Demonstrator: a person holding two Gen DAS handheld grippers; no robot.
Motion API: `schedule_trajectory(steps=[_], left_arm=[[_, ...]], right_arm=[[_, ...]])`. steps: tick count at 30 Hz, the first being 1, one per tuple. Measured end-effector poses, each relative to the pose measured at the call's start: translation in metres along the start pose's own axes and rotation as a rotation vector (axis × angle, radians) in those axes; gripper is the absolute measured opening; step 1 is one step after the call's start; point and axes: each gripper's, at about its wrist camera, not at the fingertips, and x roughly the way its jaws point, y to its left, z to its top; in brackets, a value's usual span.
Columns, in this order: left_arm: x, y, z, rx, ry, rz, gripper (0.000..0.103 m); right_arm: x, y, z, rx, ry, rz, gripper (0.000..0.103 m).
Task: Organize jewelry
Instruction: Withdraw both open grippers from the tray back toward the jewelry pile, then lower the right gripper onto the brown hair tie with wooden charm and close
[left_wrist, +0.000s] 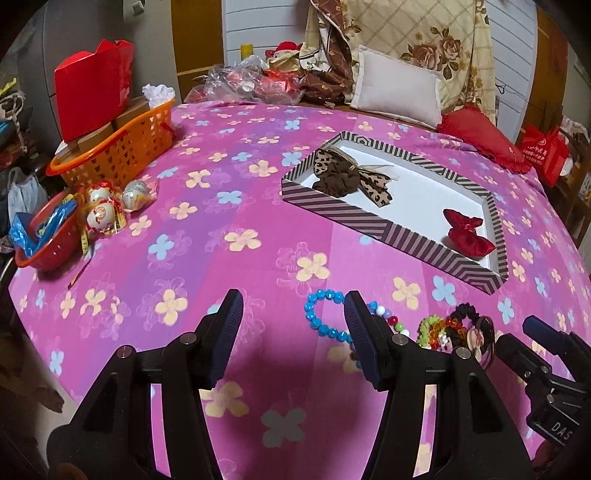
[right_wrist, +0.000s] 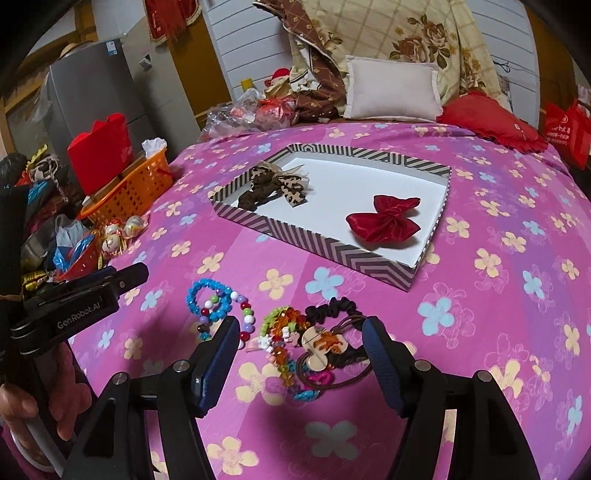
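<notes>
Left gripper (left_wrist: 293, 308): jaws wide apart, nothing between them, hovering over the bedspread (left_wrist: 229, 258); its right finger (left_wrist: 360, 325) hides part of the blue bracelet (left_wrist: 325, 314)
Right gripper (right_wrist: 301, 336): jaws spread wide, empty, framing the hair-tie pile (right_wrist: 314, 343)
Bracelets: blue bracelet and a multicolour one (right_wrist: 242, 314) overlap, just left of the pile
Pile: black scrunchie (right_wrist: 332, 306), orange-green beads, brown elastics (tangled, hard to separate)
Tray (right_wrist: 354, 258): striped rim, white floor, beyond the pile
In tray: leopard bow (right_wrist: 273, 186) at far left, red bow (right_wrist: 384, 218) at near right, well apart
Bed's left edge: orange basket (left_wrist: 122, 147), red bowl (left_wrist: 48, 240)
</notes>
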Motion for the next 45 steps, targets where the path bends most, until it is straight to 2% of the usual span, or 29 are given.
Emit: schedule_trajectory(steps=[30, 45], left_arm=[[-0.001, -0.007, -0.019, 0.004, 0.018, 0.015, 0.057], [0.004, -0.005, -0.025, 0.000, 0.027, 0.025, 0.057]], right_arm=[[-0.005, 0.013, -0.009, -0.045, 0.014, -0.003, 0.066], [-0.004, 0.007, -0.012, -0.041, 0.018, -0.011, 0.066]])
